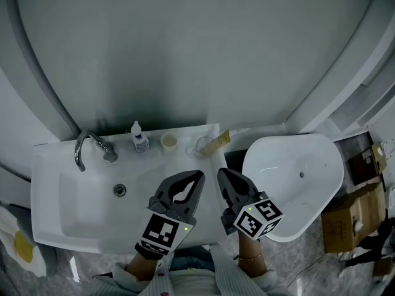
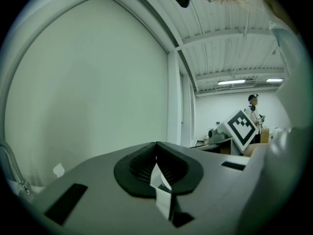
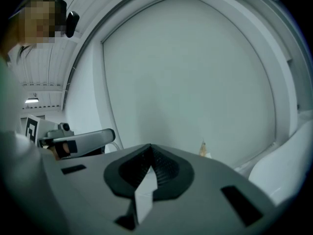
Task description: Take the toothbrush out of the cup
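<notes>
A person holds two claws side by side over the front rim of a white sink (image 1: 62,208). The left claw (image 1: 199,175) is closed tip to tip with nothing in it, as its own view (image 2: 156,146) confirms. The right claw (image 1: 221,172) is likewise closed and empty (image 3: 150,148). Beyond them, on the sink's rear ledge, the tan toothbrush (image 1: 219,142) leans to the right out of the clear cup (image 1: 202,145), apart from both claws. A cream cup (image 1: 168,142), a small bottle (image 1: 139,138) and the faucet (image 1: 83,147) line the ledge to its left.
</notes>
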